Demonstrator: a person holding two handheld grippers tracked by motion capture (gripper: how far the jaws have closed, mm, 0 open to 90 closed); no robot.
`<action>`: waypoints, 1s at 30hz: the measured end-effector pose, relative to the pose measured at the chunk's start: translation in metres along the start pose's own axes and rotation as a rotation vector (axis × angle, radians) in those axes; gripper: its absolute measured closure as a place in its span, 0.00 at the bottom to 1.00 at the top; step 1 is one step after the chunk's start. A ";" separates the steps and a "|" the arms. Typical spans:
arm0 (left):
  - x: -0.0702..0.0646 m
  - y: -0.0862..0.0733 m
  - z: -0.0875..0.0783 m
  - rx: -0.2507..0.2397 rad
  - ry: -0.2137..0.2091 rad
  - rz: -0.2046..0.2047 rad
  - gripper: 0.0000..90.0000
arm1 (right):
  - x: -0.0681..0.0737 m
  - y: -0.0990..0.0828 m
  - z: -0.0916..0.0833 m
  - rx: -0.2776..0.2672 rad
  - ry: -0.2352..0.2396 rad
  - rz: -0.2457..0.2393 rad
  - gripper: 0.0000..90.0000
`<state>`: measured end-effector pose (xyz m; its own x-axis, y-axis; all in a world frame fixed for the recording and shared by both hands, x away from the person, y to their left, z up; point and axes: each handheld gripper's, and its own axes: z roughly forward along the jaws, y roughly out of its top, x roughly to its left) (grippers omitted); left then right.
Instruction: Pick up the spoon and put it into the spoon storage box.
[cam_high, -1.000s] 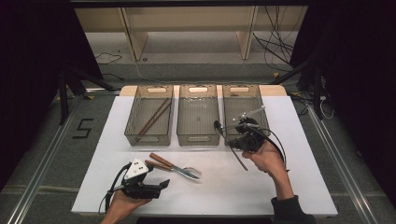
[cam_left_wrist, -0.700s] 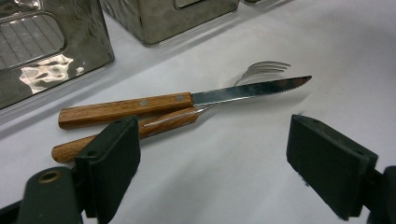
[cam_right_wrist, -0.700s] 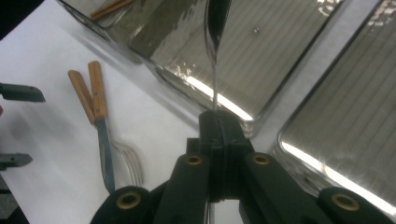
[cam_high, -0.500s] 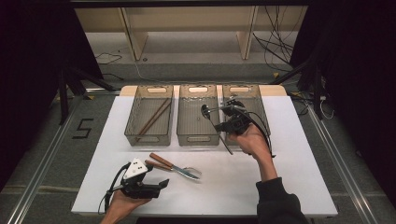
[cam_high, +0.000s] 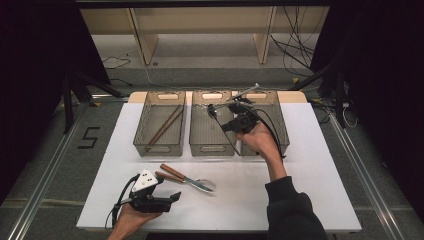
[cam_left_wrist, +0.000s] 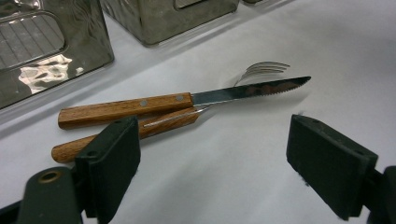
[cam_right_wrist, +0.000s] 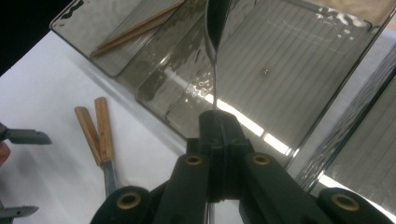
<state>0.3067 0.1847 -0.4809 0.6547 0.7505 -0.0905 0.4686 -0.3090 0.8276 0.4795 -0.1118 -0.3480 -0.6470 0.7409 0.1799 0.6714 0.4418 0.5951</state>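
Note:
My right gripper (cam_high: 226, 119) is shut on the thin handle of a metal spoon (cam_right_wrist: 215, 28) and holds it in the air over the middle bin (cam_high: 212, 150). The spoon's bowl (cam_high: 211, 108) points away to the left. On the white table lie a knife (cam_left_wrist: 187, 100) and a fork (cam_left_wrist: 261, 69), both with wooden handles, side by side. My left gripper (cam_high: 172, 201) rests near the front edge just left of them. Its jaws are open, with nothing between the pads (cam_left_wrist: 112, 158).
Three clear bins stand in a row at the back. The left bin (cam_high: 159, 150) holds wooden chopsticks (cam_high: 164, 125). The right bin (cam_high: 284, 127) lies under my right hand. A cable trails from each gripper. Bare table shows at the front right.
My right hand has carried the spoon leftward and a little up, from over the right bin to over the middle bin. The left gripper, knife and fork have stayed still.

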 end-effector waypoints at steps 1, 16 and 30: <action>0.000 0.000 0.000 -0.001 0.001 0.001 0.19 | 0.000 0.003 0.001 0.002 0.000 0.003 1.00; 0.001 0.000 -0.001 -0.010 -0.001 -0.006 0.19 | -0.017 0.044 0.037 0.014 -0.015 0.084 1.00; 0.000 0.000 -0.002 -0.024 -0.007 -0.008 0.19 | -0.030 0.065 0.074 0.083 -0.049 0.114 1.00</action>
<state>0.3057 0.1862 -0.4802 0.6551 0.7489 -0.1006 0.4595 -0.2891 0.8398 0.5692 -0.0682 -0.3726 -0.5480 0.8115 0.2032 0.7683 0.3921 0.5060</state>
